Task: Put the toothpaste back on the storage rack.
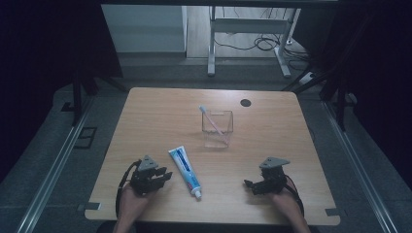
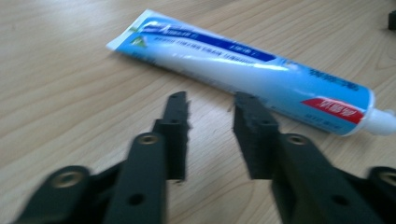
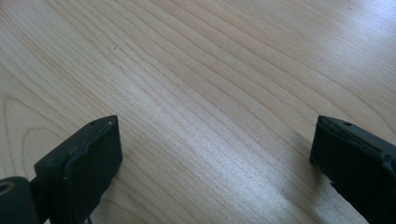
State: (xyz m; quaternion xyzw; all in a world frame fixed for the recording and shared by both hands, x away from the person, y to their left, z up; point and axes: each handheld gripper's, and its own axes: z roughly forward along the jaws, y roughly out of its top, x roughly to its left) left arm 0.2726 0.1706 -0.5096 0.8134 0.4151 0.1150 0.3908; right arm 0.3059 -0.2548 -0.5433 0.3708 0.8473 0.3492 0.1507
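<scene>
Left gripper (image 1: 165, 177) is your closer one: it sits just left of the tube (image 1: 185, 172), jaws parted with a modest gap, holding nothing. Right gripper (image 1: 250, 185) is well apart from the tube on the other side, jaws spread wide, also empty.

Tube lies flat on the table (image 1: 272, 131), near the front edge, between the two grippers. In the high view its long axis runs diagonally: crimped end up-left, cap (image 1: 197, 194) down-right, toward you. So the tube body is directly right of your left jaws and roughly side-on to them. My read: the left grab works best across the tube's width, mid-body, with little wrist turn needed.

Left gripper view gives what the high view can't: the tube (image 2: 243, 77) crosses just ahead of the jaw tips, not touching, cap (image 2: 383, 122) off to the right of that frame, crimp at the left. The gap between the jaws looks close to the tube's width, so you may need to open more before closing in.

Right gripper view has bare wood (image 3: 201, 93) between its jaws.

High view alone gives the clear cup (image 1: 217, 128) farther back at centre, with a toothbrush (image 1: 213, 120) leaning in it, well apart from the tube.
</scene>
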